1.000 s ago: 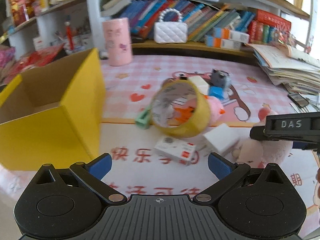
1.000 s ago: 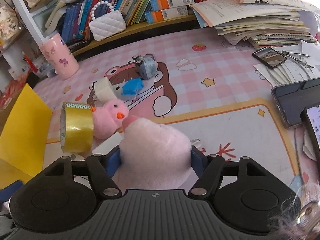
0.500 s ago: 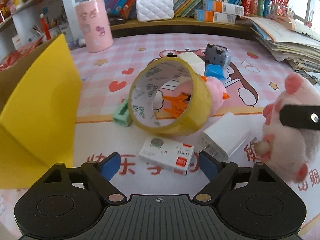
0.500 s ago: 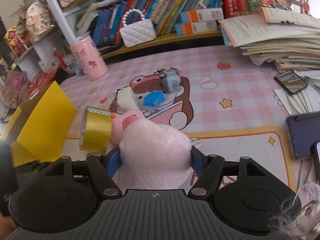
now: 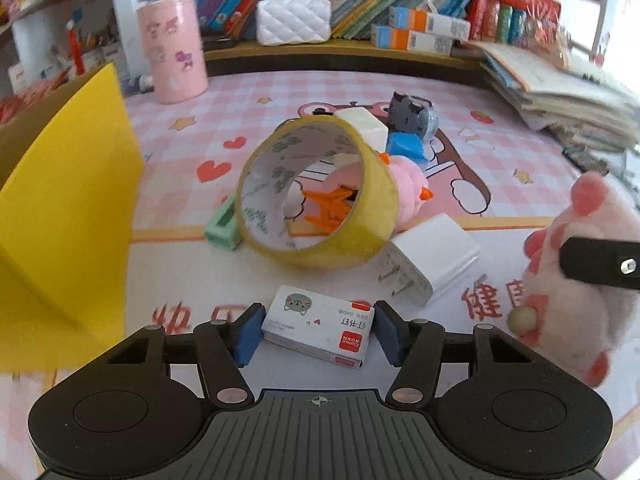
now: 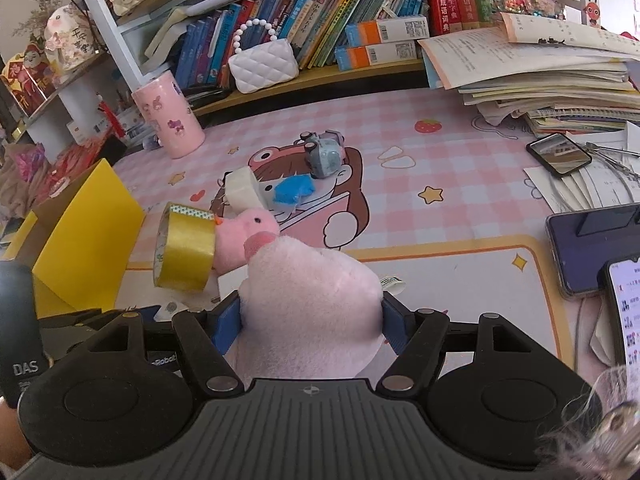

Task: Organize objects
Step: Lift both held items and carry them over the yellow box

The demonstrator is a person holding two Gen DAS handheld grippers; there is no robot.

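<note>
At the far left of the left wrist view stands the yellow box, its open top mostly out of view. Just right of it a mint-green sharpener lies on the pink-mat desk, touching the roll of yellow tape, which stands on edge. A small pink chick plush leans against the far side of the roll, with a white block, a blue scrap and a grey toy car behind it. A white charger plug lies just right of the tape, prongs toward the camera.

The left tongs have just been closing around the small staple box, which lies flat on the desk between the blue pads. The right pad looks to be touching the box's end, while a thin gap shows at the left pad, so the box is bracketed rather than firmly pinched.

Further right, the right tongs are clamped on the pink plush toy, both pads sunk into its fur. In the left wrist view one black finger crosses the plush, which is held off the desk at the right edge. Beyond it, near the desk's right side, lie two phones and a stack of papers.
</note>
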